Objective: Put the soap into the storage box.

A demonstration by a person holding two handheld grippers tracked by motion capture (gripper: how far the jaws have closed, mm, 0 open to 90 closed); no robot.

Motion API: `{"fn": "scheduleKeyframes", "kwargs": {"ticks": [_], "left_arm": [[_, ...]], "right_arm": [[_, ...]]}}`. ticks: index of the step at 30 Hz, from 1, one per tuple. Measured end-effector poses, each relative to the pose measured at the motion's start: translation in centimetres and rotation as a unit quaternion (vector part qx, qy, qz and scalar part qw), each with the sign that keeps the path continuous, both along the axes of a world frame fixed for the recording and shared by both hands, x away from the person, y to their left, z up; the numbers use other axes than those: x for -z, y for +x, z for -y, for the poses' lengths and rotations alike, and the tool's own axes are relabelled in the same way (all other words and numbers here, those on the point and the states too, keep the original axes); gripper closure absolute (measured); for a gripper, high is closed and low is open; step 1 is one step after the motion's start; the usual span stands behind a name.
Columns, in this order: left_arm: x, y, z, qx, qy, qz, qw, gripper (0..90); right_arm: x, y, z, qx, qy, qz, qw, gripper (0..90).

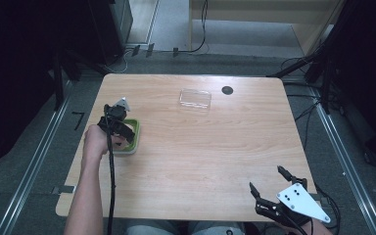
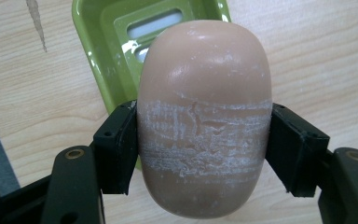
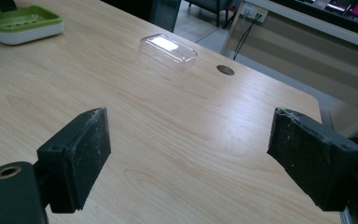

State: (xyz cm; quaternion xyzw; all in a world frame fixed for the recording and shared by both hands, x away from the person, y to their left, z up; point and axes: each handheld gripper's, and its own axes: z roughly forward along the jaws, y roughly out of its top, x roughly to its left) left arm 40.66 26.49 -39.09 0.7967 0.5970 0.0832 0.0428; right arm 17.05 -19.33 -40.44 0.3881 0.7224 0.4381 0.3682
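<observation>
Over the wooden worktop (image 1: 200, 147), slippery soap (image 2: 204, 121) squeezed tight between left jaws, right jaws wide open and empty, could have slid out beside the green dish (image 2: 102, 42).

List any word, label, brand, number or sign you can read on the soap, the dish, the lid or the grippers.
None: no readable text in these views.
Beige oval soap bar, clamped in the left gripper: white scuffs, no stamp.
Green plastic soap dish: slots, no lettering.
Clear plastic lid: plain.
Right gripper, grey three-cornered plate: dark holes, no marking.
</observation>
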Motion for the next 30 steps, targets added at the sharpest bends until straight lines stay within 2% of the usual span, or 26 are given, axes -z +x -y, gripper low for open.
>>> {"fn": "scheduleKeyframes", "kwargs": {"ticks": [5,7,12,17,30], "left_arm": [[0.2,0.3,0.2,0.000,0.000,-0.004,1.0000,33.5],[0.4,0.6,0.1,-0.005,0.005,-0.003,1.0000,33.5],[0.8,0.9,-0.3,-0.015,0.000,-0.007,0.9999,33.5],[1.2,1.4,-0.6,-0.023,0.005,-0.007,0.9997,33.5],[2.3,2.4,-0.5,-0.028,0.011,-0.009,0.9995,33.6]], "right_arm": [[0.0,0.0,0.0,-0.001,0.000,0.000,1.0000,13.3],[0.0,0.0,0.0,-0.001,0.000,0.000,1.0000,13.3],[0.0,0.0,0.0,0.000,0.000,-0.001,1.0000,13.3],[0.0,0.0,0.0,-0.001,-0.001,-0.002,1.0000,13.3],[0.0,0.1,0.0,0.000,0.000,-0.001,1.0000,13.3]]}}
